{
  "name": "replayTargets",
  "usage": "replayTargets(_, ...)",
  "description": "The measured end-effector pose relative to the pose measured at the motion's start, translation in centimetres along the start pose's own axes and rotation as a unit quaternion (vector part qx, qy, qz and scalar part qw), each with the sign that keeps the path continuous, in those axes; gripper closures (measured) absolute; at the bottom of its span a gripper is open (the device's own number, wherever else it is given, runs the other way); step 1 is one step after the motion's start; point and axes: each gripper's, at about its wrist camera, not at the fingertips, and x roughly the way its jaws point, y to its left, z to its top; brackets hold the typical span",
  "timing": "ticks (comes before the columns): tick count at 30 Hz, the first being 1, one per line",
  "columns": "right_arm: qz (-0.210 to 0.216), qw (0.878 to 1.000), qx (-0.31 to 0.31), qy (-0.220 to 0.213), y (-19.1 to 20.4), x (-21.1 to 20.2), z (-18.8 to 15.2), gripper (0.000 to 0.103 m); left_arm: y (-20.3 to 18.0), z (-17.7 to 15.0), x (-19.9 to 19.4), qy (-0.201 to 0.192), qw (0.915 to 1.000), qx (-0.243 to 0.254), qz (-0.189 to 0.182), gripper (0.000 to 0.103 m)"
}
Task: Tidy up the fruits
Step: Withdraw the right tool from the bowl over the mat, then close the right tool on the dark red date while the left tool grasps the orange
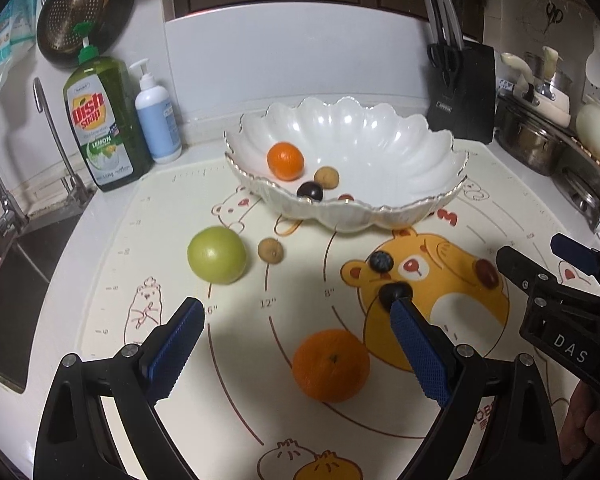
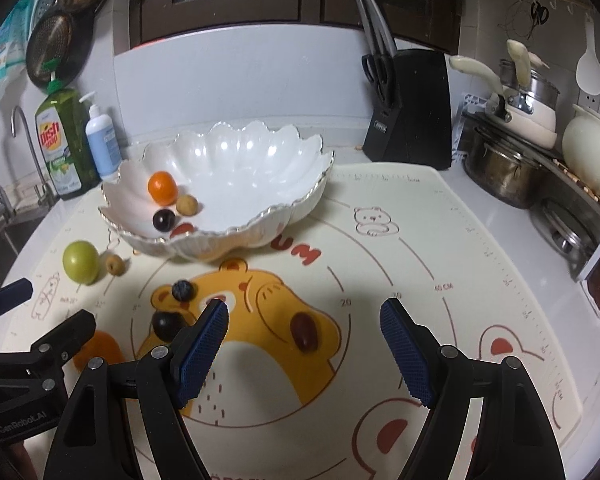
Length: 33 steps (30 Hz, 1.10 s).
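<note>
**Both claws wide over the fruit mat**

Far ahead of my claws sits the white scalloped bowl (image 1: 380,148), glossy, with a thin gilt rim. Inside it, toward its near-left side, lie a small orange mandarin (image 1: 285,161), a tan longan (image 1: 326,177) just beside it and a dark grape (image 1: 310,191) against the near wall; something red peeks over the rim next to the grape, too hidden to name.

The rest lies on the cartoon-bear mat (image 1: 260,420). Between my left gripper (image 1: 296,308) fingers and close in front sits the big orange (image 1: 331,365), dimpled and bright, stem mark facing up. Ahead and left of that claw is the green apple (image 1: 217,255), smooth and pale, with a second longan (image 1: 270,250) just to its right. A dark plum (image 1: 396,293) touches the tip of my left claw's right finger in that view, and a dusty blueberry (image 1: 381,261) lies just beyond it. Between my right gripper (image 2: 304,306) fingers, slightly ahead, lies the red date (image 2: 305,332), oblong and wrinkled.

Both claws are spread wide and hold nothing.
</note>
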Motion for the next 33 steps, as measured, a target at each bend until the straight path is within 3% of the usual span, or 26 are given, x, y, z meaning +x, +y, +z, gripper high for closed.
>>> replayTargets(5,0.002,1.000,0.003,0.011,-0.2,0.7,-0.9,0.024,-0.3,-0.7,0.3,0.006,1.0000,0.006,-0.002,0.009)
replayTargets(16,-0.003,1.000,0.000,0.029,-1.0,2.5,-1.6,0.026,-1.1,-1.6,1.0,0.016,0.9998,0.009,0.003,0.023)
replayTargets(26,0.011,0.998,-0.001,0.056,-1.0,4.8,-1.8,0.054,-1.2,-2.1,1.3,0.024,0.9997,-0.005,0.008,0.034)
replayTargets(33,0.025,0.997,0.003,0.068,-1.1,5.5,-2.1,0.068,-1.4,-2.3,1.8,0.030,0.9995,-0.010,0.006,0.044)
